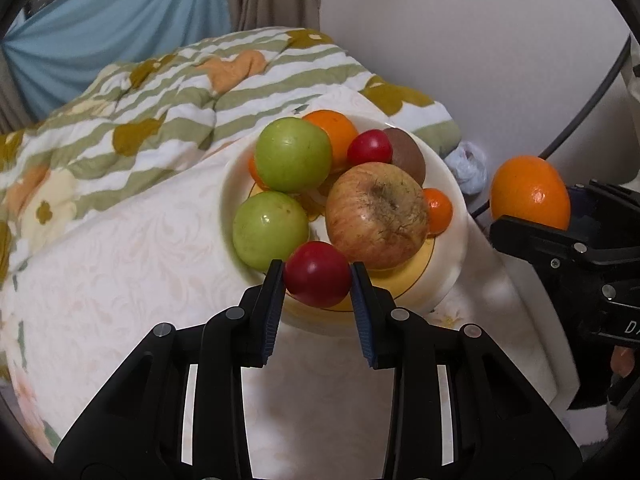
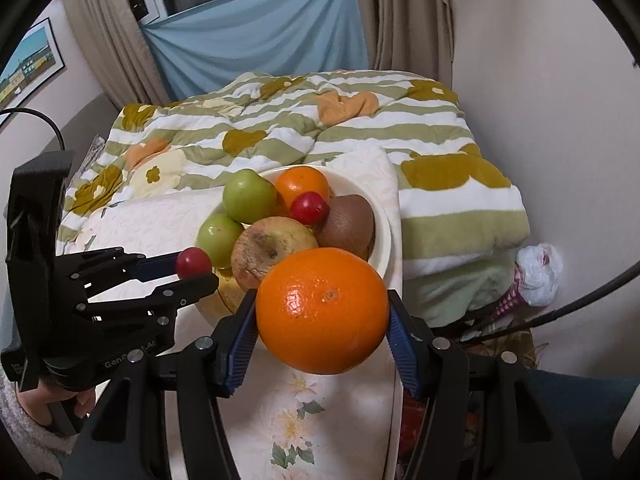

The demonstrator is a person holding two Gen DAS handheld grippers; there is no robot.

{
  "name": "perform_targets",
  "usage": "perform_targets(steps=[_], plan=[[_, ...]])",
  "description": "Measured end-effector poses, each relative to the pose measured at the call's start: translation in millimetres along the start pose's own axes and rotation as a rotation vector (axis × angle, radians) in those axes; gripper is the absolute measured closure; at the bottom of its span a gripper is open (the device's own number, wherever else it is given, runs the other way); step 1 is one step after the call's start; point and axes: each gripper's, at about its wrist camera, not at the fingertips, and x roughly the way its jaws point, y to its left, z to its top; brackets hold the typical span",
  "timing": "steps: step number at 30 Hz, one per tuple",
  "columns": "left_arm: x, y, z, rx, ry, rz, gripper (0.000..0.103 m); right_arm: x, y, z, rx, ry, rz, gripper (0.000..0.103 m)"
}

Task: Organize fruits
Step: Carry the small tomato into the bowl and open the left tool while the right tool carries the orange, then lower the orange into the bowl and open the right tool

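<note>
A cream bowl (image 1: 448, 280) on a white floral cloth holds two green apples (image 1: 292, 154), a big blotched apple (image 1: 378, 214), oranges (image 1: 334, 128), a kiwi (image 1: 406, 154) and a small red fruit (image 1: 369, 147). My left gripper (image 1: 318, 276) is shut on another small red fruit (image 1: 318, 274), just above the bowl's near rim. My right gripper (image 2: 322, 316) is shut on a large orange (image 2: 322, 310), held over the cloth near the bowl's (image 2: 380, 252) front right side. From the right wrist view the left gripper (image 2: 192, 266) reaches in from the left with its red fruit (image 2: 194, 263).
A striped green and white quilt (image 2: 320, 136) lies behind the bowl, against blue fabric (image 2: 256, 32) and beige curtains. A crumpled white bag (image 2: 538, 274) and a black cable (image 2: 560, 312) lie to the right by the wall. A hand (image 2: 52, 404) holds the left gripper.
</note>
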Motion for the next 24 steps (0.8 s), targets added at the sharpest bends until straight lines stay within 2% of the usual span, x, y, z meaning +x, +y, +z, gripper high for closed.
perform_targets(steps=[2,4,5,6,8,13,24], plan=[[2.6,0.1,0.8,0.006,0.014,-0.003,0.062,0.0,-1.4,-1.9,0.012,0.001,-0.004,0.047],[3.9,1.9,1.1,0.002,0.023,-0.001,0.045,0.2,-3.3,-2.4,0.020,0.000,-0.007,0.047],[2.5,3.5,1.0,-0.004,0.019,0.001,0.013,-0.1,-3.2,-2.7,0.022,-0.001,-0.012,0.047],[-0.3,4.6,0.5,-0.008,0.007,0.003,0.000,-1.0,-3.1,-3.0,0.026,-0.003,-0.017,0.047],[-10.5,7.2,-0.5,-0.010,-0.037,0.000,0.000,-1.5,-3.0,-3.1,0.034,-0.004,-0.022,0.047],[-20.6,14.6,-3.5,0.009,-0.028,0.037,0.000,-0.1,0.3,-3.9,0.032,0.001,-0.017,0.047],[-49.5,54.6,-26.9,-0.063,-0.019,0.079,0.000,12.9,26.8,-3.7,-0.001,0.004,-0.008,0.047]])
